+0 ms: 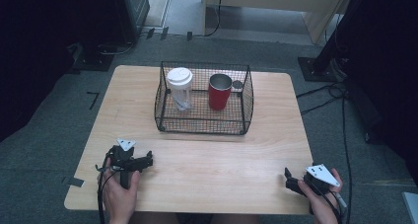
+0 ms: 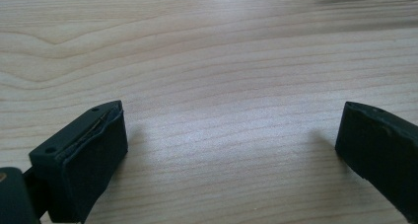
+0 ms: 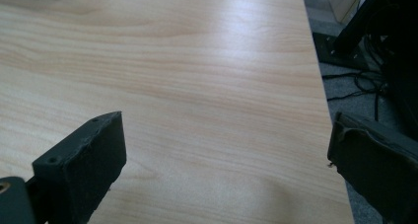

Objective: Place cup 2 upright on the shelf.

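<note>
Resting both black two-jaw grippers, left [image 1: 146, 161] and right [image 1: 288, 177], spread and empty on the near wooden table [image 1: 207, 155], we judged nothing begun; reaching the far black wire basket [image 1: 203, 127] seemed next.

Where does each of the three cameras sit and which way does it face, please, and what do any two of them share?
High view: above the person's side, looking forward and down on the table and wire basket; both hands show, with the left gripper and right gripper.
Left gripper view: rides the left gripper, facing low across the tabletop; its two black jaws stand wide apart.
Right gripper view: rides the right gripper, facing the table's edge and floor cables; jaws wide apart.
Shared: all three show the same wooden tabletop.
</note>
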